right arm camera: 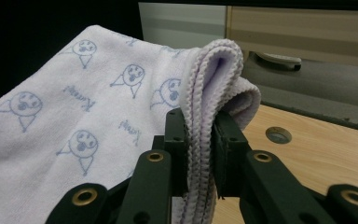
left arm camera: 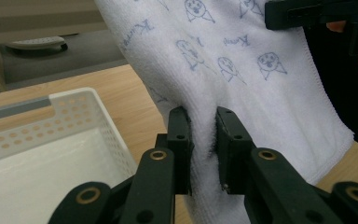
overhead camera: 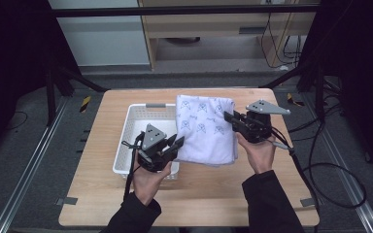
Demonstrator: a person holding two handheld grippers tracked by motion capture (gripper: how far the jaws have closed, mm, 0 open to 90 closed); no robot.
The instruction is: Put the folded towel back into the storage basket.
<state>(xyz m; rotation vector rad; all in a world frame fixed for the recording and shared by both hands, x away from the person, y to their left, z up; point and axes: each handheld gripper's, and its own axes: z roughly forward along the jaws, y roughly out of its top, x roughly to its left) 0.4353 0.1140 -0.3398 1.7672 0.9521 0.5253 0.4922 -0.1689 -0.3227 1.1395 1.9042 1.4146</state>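
Note:
A folded white towel [overhead camera: 205,128] printed with small blue cartoon faces hangs stretched between the two grippers above the table. My left gripper [overhead camera: 177,144] is shut on the towel's near left edge; its jaws pinch the white pile [left arm camera: 204,140] between them. My right gripper [overhead camera: 229,117] is shut on the towel's right edge, where several stacked hemmed layers [right arm camera: 200,140] sit squeezed between the jaws. In the left gripper view the right gripper [left arm camera: 284,14] shows at the top right, on the far side of the towel [left arm camera: 223,60].
A white perforated plastic basket [overhead camera: 135,121] stands on the wooden table [overhead camera: 102,194] at the left, partly under the towel and the left gripper. A cable [overhead camera: 330,170] trails off the table's right side. Wooden furniture stands beyond the far edge.

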